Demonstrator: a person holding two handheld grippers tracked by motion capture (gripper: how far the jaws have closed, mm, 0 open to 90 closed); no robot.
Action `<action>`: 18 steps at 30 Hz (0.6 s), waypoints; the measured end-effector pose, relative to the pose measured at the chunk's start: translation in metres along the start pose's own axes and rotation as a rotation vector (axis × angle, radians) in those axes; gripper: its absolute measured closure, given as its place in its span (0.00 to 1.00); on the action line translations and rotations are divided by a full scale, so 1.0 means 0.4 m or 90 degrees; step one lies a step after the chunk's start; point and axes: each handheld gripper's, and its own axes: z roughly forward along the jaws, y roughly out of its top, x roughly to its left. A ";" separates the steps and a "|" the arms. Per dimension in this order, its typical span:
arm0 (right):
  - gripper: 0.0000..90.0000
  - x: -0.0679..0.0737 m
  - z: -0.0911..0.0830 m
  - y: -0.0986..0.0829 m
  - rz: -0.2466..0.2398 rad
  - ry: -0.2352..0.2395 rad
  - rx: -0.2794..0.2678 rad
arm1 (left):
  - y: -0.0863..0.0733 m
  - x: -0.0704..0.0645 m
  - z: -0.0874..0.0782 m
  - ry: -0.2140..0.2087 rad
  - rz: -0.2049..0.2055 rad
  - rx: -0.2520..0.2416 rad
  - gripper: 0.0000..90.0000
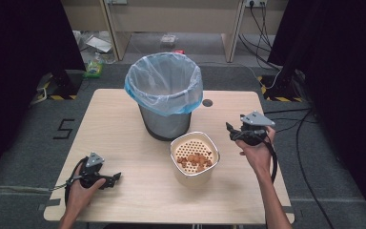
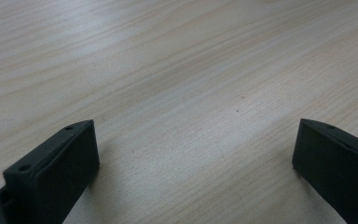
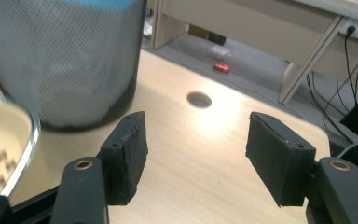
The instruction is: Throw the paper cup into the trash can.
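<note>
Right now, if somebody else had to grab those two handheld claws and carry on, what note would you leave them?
Left gripper: open, holding nothing, low over the bare table at its near left.
Right gripper: open, holding nothing, raised to the right of the strainer bowl, pointing toward it.
The bowl sits mid-table with brown scraps inside. The mesh bin with a blue liner stands just behind it.
Done: nothing, by the look of it; the scraps are in the bowl.
Left: probably grip the bowl and tip the scraps into the bin.
</note>
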 end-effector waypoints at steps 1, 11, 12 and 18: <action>0.43 0.002 -0.001 -0.013 0.003 0.000 0.003 | 0.000 0.000 0.000 0.000 0.000 0.000 0.00; 0.41 0.011 0.007 -0.164 0.066 0.025 0.065 | 0.000 0.000 0.000 0.000 0.000 -0.001 0.00; 0.41 0.010 0.008 -0.178 0.071 0.025 0.072 | 0.000 0.000 0.000 0.000 0.000 0.000 0.00; 0.39 0.016 0.002 -0.227 0.070 0.016 0.119 | 0.000 0.000 0.000 0.000 0.000 0.000 0.00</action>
